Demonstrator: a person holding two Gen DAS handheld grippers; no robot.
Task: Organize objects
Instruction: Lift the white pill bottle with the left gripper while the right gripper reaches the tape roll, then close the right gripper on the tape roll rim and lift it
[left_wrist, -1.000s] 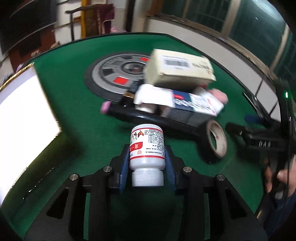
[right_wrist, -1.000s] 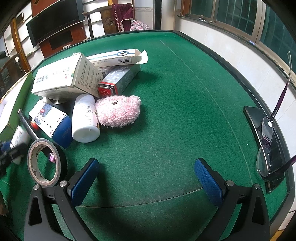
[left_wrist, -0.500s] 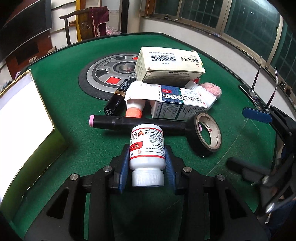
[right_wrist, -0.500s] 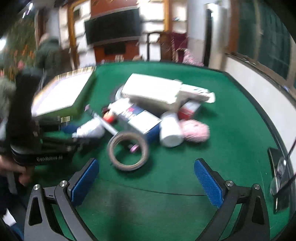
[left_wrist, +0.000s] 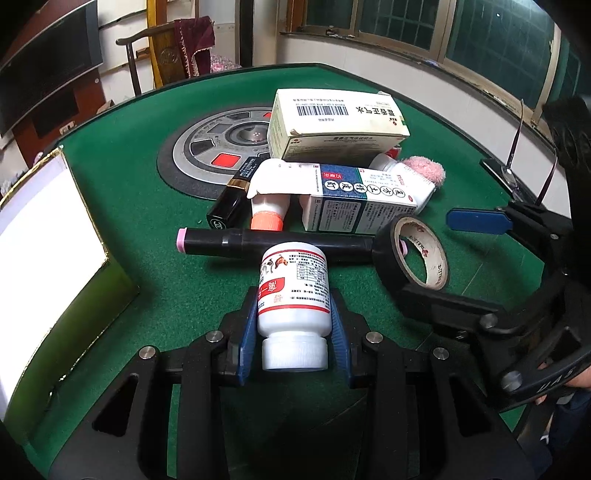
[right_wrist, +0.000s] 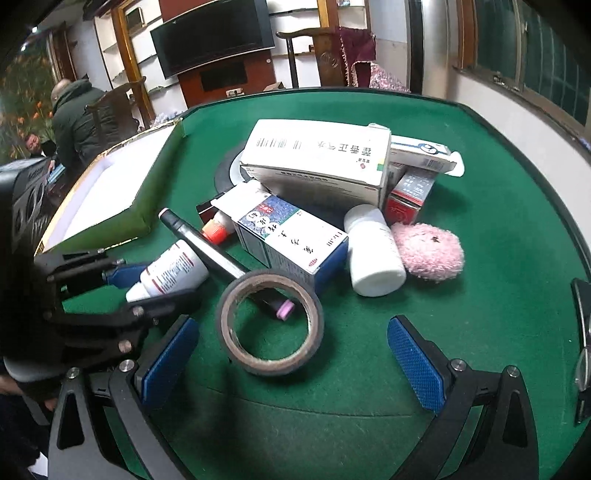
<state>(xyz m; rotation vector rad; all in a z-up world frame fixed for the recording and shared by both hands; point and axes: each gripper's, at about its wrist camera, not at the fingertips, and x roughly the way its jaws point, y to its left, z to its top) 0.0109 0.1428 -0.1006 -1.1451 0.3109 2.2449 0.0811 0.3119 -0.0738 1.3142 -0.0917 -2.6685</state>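
The white pill bottle is a small plastic cylinder with a ribbed white screw cap and a white label carrying a red band, a small table of print and a little picture near the base. Its long axis runs along the fingers of the left hand-held gripper — cap toward the camera, base pointing away at the pile of things on the green tabletop. The two blue pads press its sides, so the left hand-held gripper holds it, narrow, just above the felt. Its base sits just in front of a black marker with pink ends, which lies crosswise.

The right hand-held gripper stands wide, nothing between its pads. A roll of black tape lies tilted on the felt just ahead of it — between the line of its fingers, touching neither pad. In the right wrist view the bottle is to the left of the tape, beside a shallow white-lined green box.
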